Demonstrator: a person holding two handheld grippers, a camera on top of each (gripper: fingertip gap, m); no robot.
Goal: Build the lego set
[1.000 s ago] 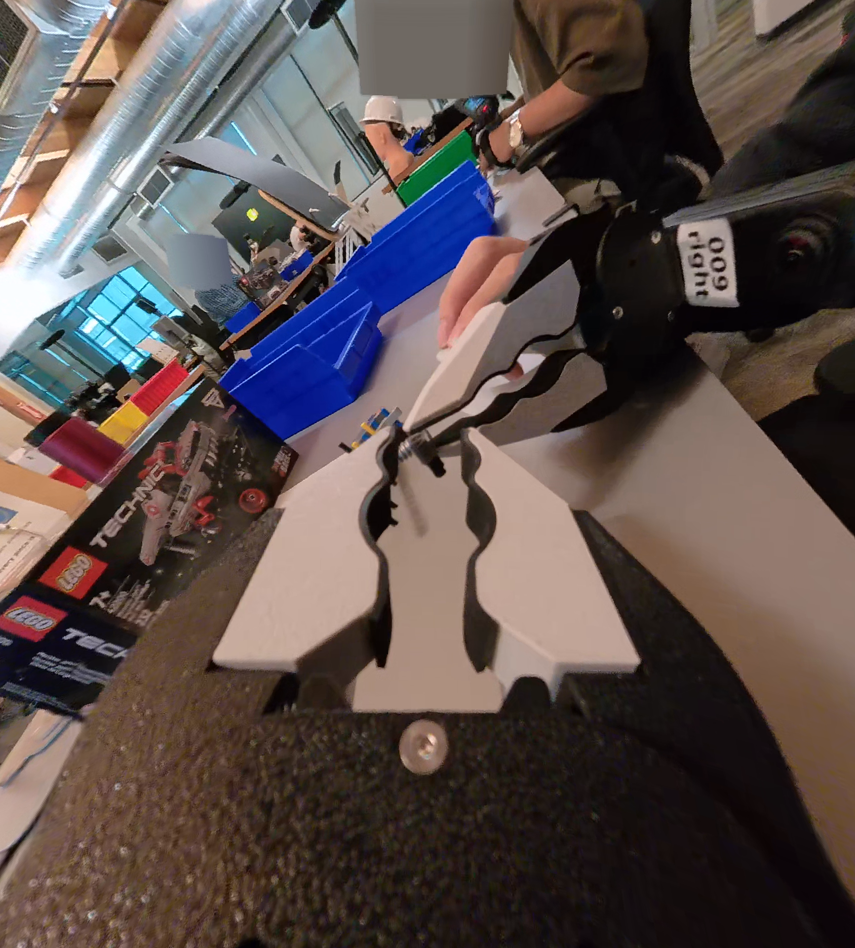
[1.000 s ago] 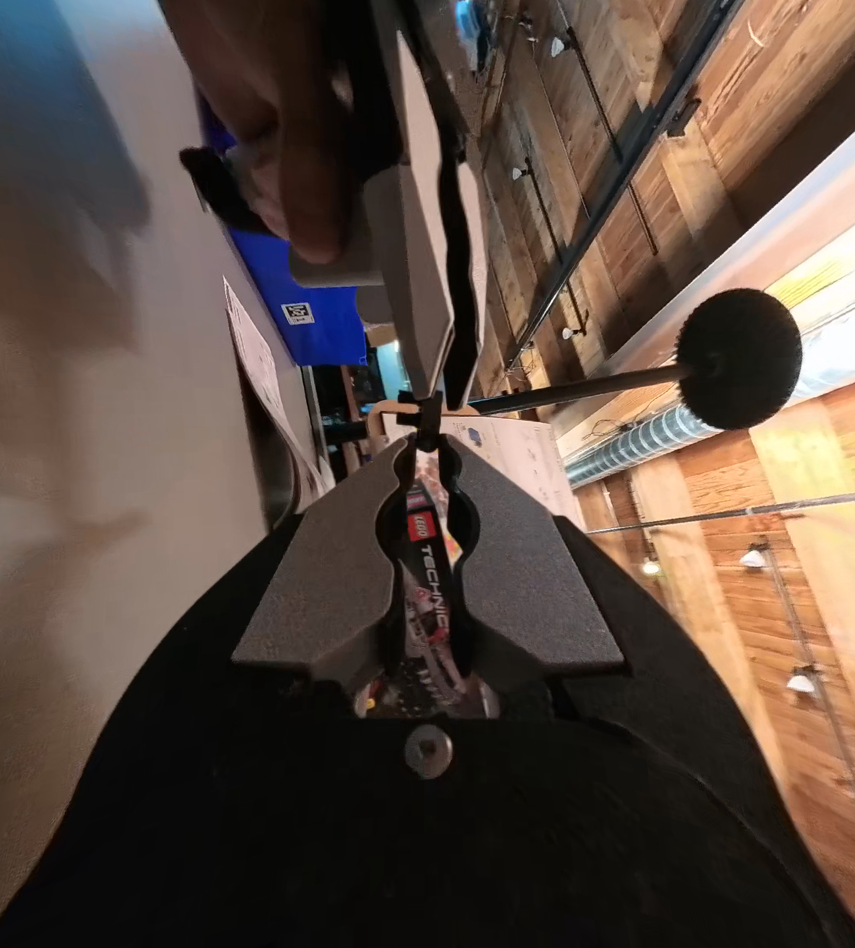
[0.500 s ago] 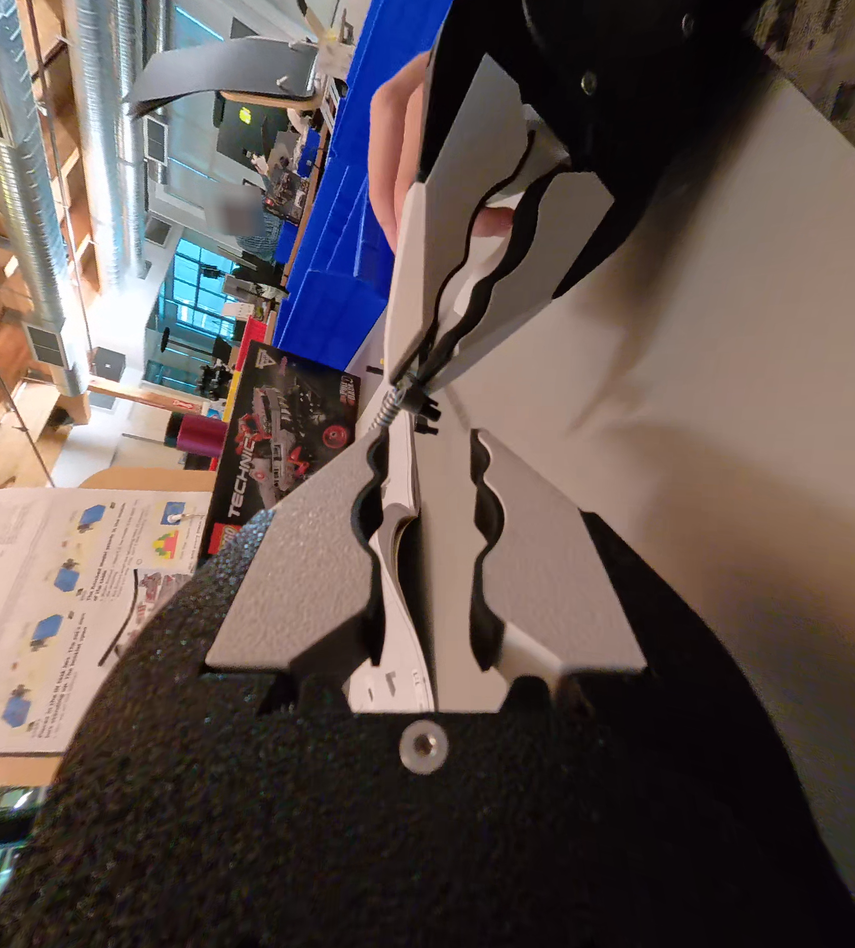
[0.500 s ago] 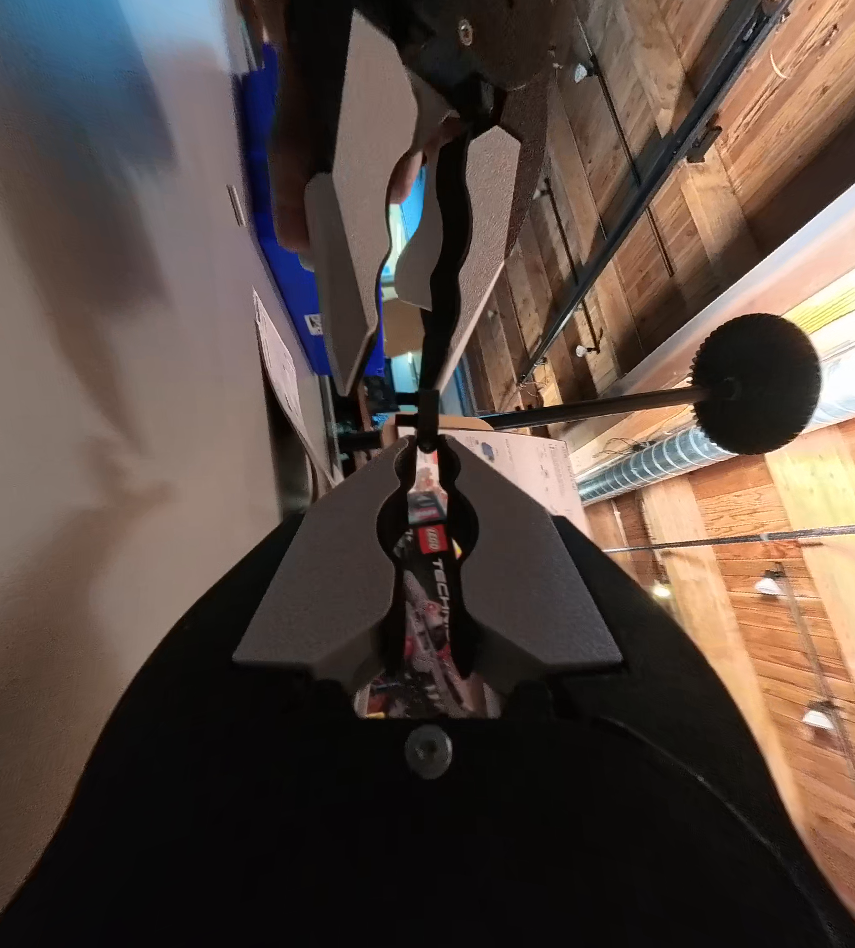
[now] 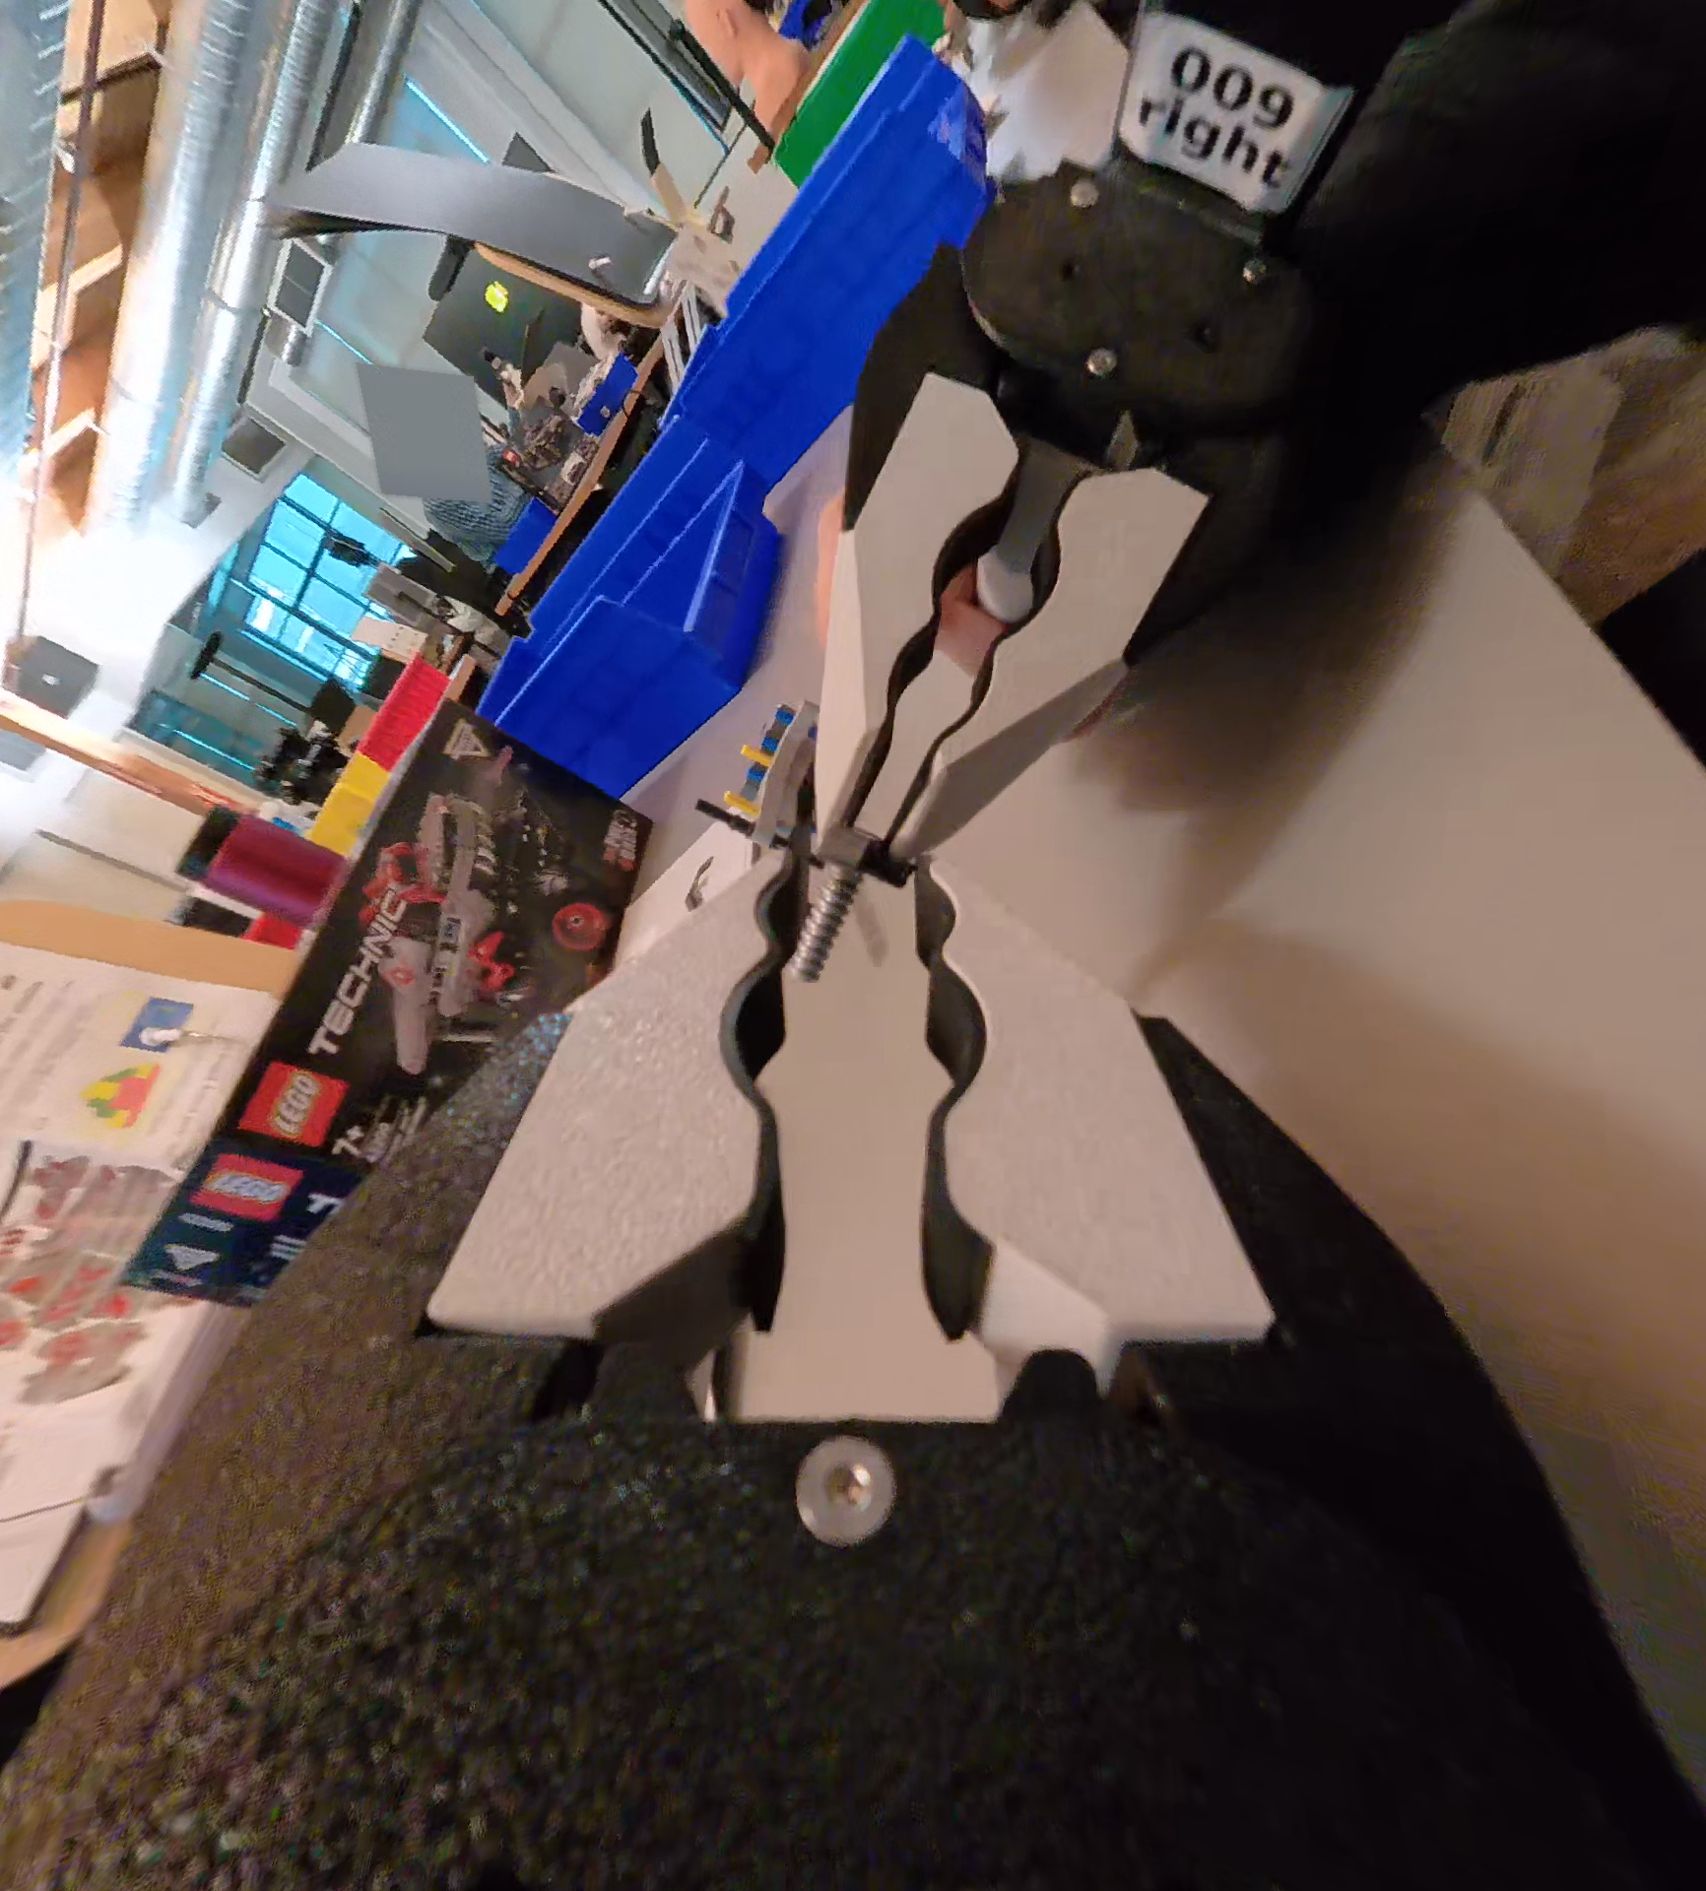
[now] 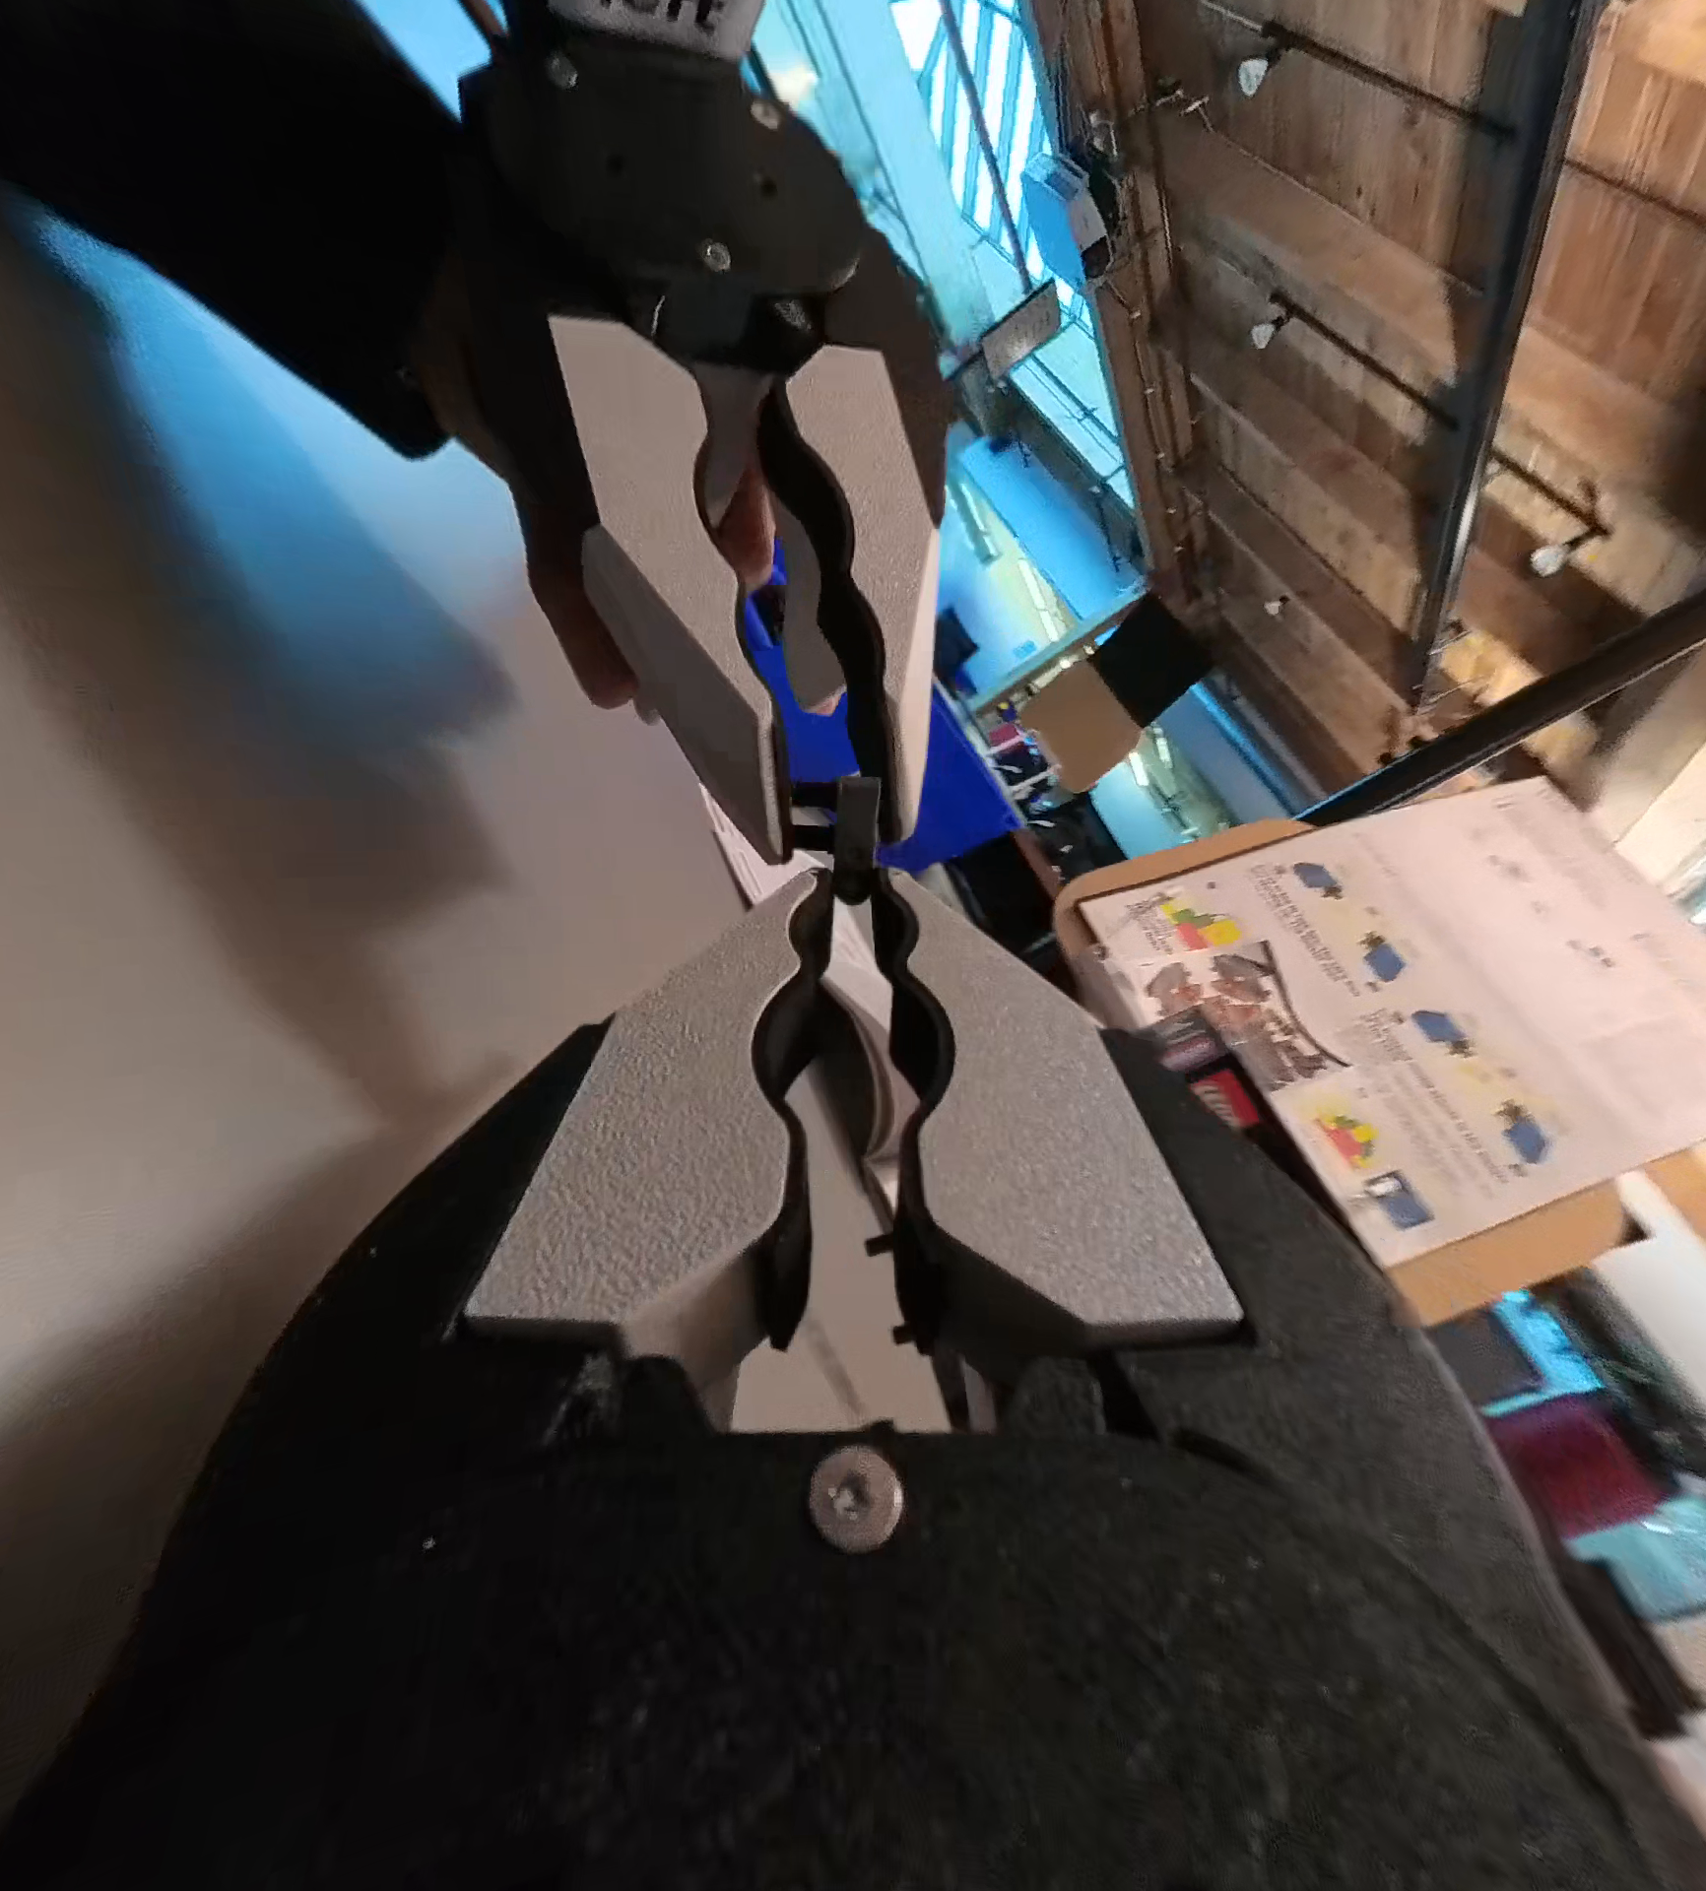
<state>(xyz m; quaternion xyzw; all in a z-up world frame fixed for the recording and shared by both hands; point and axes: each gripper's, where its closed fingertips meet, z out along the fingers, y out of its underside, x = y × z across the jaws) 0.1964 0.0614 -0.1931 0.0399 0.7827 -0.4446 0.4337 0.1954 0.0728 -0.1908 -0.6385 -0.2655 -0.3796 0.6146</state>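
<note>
Here, claws (image 5: pixel 854 870) tip-to-tip, table edge (image 5: pixel 1647 655) near

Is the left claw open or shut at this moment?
Cannot tell for sure. The left claw has a gap between its fingers with a small spring part at its tips; whether it pinches that is unclear.

A row of blue storage bins (image 5: pixel 726 430) runs from centre toward one o'clock in the left wrist view. A green bin (image 5: pixel 834 87) lies beyond them at twelve. At nine o'clock a maroon cylinder (image 5: pixel 271 870) lies on its side. Silver ventilation ducts (image 5: pixel 245 184) cross at eleven.
</note>
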